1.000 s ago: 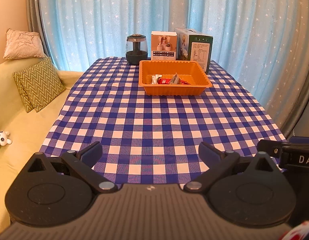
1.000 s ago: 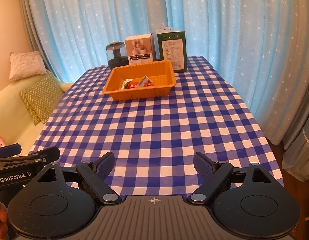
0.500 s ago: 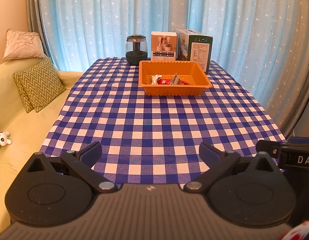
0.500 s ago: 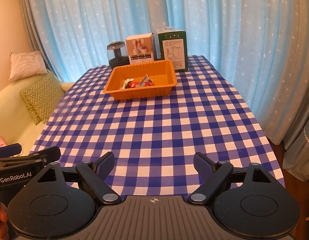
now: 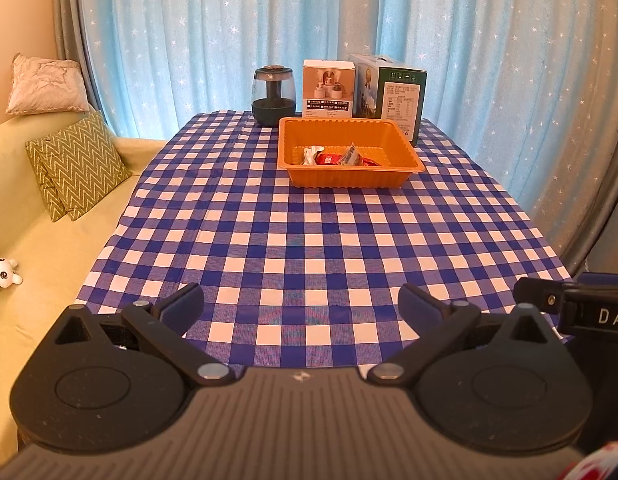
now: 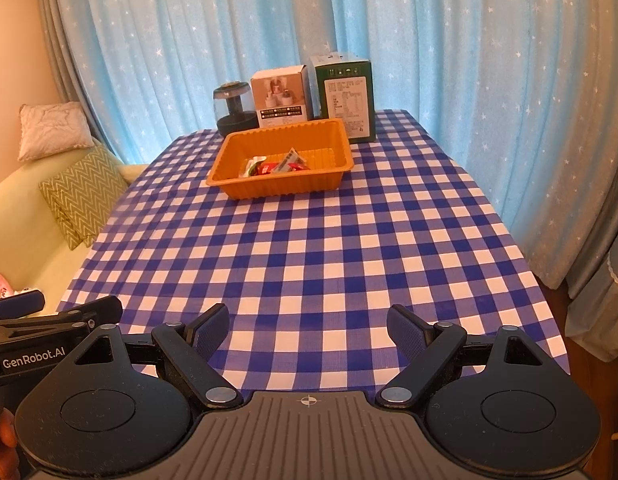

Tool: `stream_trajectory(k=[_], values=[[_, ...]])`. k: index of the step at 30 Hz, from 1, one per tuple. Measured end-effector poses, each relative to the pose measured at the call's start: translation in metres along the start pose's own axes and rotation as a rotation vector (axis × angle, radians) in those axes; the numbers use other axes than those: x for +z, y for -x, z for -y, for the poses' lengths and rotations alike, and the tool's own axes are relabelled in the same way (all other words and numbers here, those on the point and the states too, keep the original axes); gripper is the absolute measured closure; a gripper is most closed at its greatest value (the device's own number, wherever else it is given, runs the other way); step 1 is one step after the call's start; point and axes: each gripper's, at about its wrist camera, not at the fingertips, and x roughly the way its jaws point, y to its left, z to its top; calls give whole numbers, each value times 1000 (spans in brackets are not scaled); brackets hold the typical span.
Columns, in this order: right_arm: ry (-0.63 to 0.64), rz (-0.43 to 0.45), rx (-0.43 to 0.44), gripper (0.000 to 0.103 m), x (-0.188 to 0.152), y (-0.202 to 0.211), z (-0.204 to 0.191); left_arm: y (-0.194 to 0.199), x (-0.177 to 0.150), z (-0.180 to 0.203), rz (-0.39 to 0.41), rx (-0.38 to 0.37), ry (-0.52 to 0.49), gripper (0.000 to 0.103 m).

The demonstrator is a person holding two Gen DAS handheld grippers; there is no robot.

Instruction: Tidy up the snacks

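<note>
An orange plastic tray (image 5: 349, 178) stands at the far middle of the blue-and-white checked table (image 5: 309, 240). Several wrapped snacks (image 5: 337, 157) lie in it, red and white. The tray (image 6: 283, 187) and snacks (image 6: 275, 166) also show in the right wrist view. My left gripper (image 5: 303, 304) is open and empty over the table's near edge. My right gripper (image 6: 307, 328) is open and empty beside it, also at the near edge. Both are far from the tray.
Behind the tray stand a dark glass jar (image 5: 274, 96), a white box (image 5: 328, 88) and a green box (image 5: 393, 96). A yellow sofa (image 5: 49, 260) with cushions (image 5: 75, 164) is left of the table. Blue curtains (image 5: 469, 60) hang behind.
Both grippers stay open. The right wrist view has shifted slightly, the tray sitting a little further right in it. The left view is nearly unchanged.
</note>
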Motion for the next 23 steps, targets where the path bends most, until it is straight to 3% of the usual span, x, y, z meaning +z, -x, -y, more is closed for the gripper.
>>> stream_trajectory(k=[23], values=[[1,-3,-1,17,-4,-1,-4,0,0,0,6,-4,7,0]])
